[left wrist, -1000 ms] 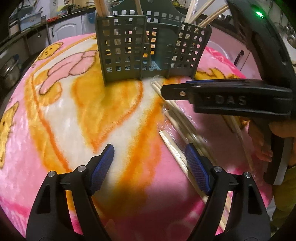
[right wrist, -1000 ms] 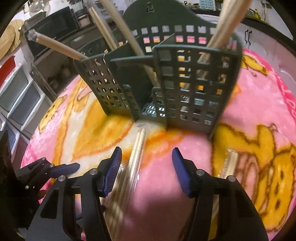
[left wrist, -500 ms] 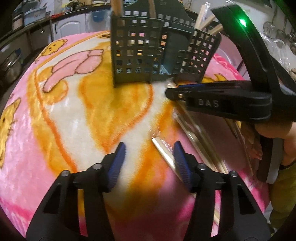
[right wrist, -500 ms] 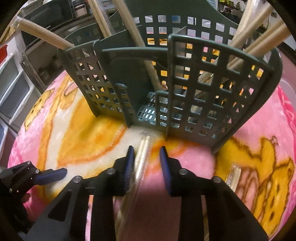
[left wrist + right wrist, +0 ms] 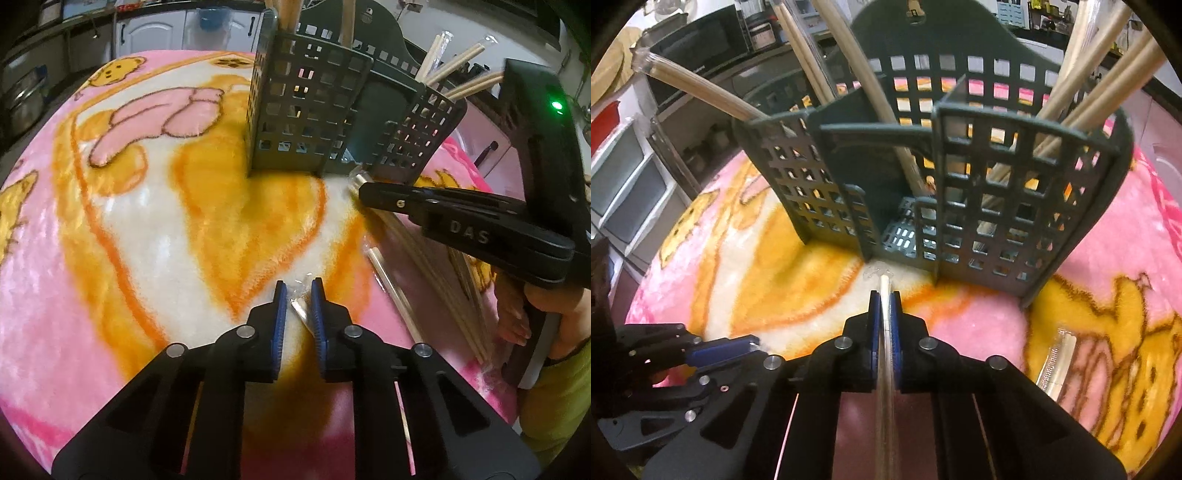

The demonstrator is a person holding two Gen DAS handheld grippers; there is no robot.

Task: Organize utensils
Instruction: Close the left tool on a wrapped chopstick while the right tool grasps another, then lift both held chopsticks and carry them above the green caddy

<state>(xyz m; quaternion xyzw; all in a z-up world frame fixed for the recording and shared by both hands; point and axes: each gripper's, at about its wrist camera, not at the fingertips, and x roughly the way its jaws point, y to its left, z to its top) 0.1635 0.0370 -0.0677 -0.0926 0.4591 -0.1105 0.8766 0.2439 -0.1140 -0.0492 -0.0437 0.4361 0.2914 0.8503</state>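
Note:
A dark green slotted utensil holder [image 5: 332,122] [image 5: 923,192] stands on a pink and orange blanket [image 5: 147,221] and holds several wrapped chopstick pairs. My right gripper [image 5: 885,306] is shut on a wrapped chopstick pair [image 5: 885,332] lying just in front of the holder; it shows from the side in the left wrist view [image 5: 364,192]. My left gripper [image 5: 297,295] is closed on the end of another wrapped chopstick pair [image 5: 301,306] on the blanket. More wrapped pairs [image 5: 413,266] lie to the right.
One more wrapped pair [image 5: 1056,365] lies on the blanket at the right. My left gripper shows at the lower left of the right wrist view [image 5: 753,343]. Kitchen cabinets [image 5: 155,29] and drawers [image 5: 624,184] stand beyond the table edge.
Both grippers have closed from open. The right one shut on the pair in front of the holder; the left moved right and closed on the end of another pair.

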